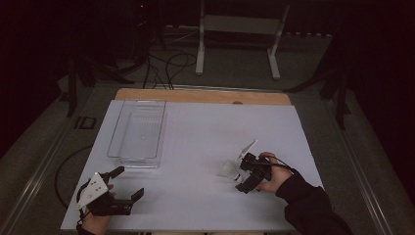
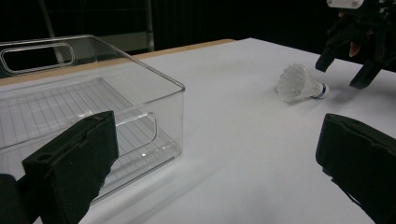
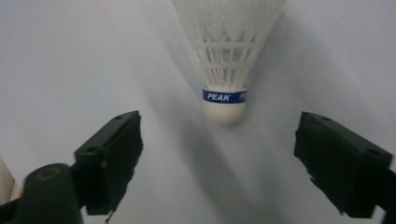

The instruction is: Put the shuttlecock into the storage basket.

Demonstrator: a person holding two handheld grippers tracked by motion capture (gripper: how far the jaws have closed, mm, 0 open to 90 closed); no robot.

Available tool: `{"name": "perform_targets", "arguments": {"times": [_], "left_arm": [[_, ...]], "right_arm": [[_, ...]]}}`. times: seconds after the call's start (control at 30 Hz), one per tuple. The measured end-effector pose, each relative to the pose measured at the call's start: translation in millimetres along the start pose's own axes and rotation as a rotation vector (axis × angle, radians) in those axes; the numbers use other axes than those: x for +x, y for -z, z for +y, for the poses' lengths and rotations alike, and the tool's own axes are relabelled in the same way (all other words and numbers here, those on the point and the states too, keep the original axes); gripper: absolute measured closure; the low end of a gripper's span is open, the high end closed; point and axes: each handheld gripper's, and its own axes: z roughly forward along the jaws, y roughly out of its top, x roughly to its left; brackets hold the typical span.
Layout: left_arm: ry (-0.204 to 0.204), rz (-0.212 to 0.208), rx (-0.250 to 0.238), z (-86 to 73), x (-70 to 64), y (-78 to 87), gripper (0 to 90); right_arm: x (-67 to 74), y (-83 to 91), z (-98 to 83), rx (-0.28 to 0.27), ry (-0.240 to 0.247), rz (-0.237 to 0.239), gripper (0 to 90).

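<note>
A white plastic shuttlecock (image 1: 229,169) lies on its side on the white table cover (image 1: 205,132), right of centre. Its cork carries a blue band reading PEAK (image 3: 225,96) and points at my right gripper (image 1: 241,175). That gripper (image 3: 219,135) is open, its jaws wide apart just short of the cork and touching nothing. My left gripper (image 1: 128,182) rests open and empty near the front left corner. A clear plastic bin (image 1: 137,134) stands empty at the left. In the left gripper view, the bin (image 2: 140,79) is close by, with the shuttlecock (image 2: 299,84) and the right gripper (image 2: 341,72) farther off.
A bare wooden strip (image 1: 203,96) runs along the table's far edge. Beyond it on the floor stand a white frame (image 1: 237,34) and loose cables (image 1: 166,63). The table's front edge lies just behind both hands.
</note>
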Motion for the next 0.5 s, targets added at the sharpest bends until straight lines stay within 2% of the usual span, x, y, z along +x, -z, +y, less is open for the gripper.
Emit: {"name": "perform_targets", "arguments": {"times": [0.17, 0.37, 0.5], "left_arm": [[-0.001, 0.000, 0.001, -0.1, -0.1, 0.0, 0.0], [0.000, -0.001, 0.003, -0.2, -0.1, -0.4, 0.0], [-0.001, -0.001, 0.004, -0.2, -0.1, -0.4, 0.0]], "right_arm": [[1.5, -3.1, 4.1, 0.010, -0.011, -0.001, 22.3], [2.5, -8.0, 8.1, 0.043, -0.039, -0.007, 25.4], [0.7, -12.7, 10.3, 0.054, -0.050, -0.020, 35.1]]}}
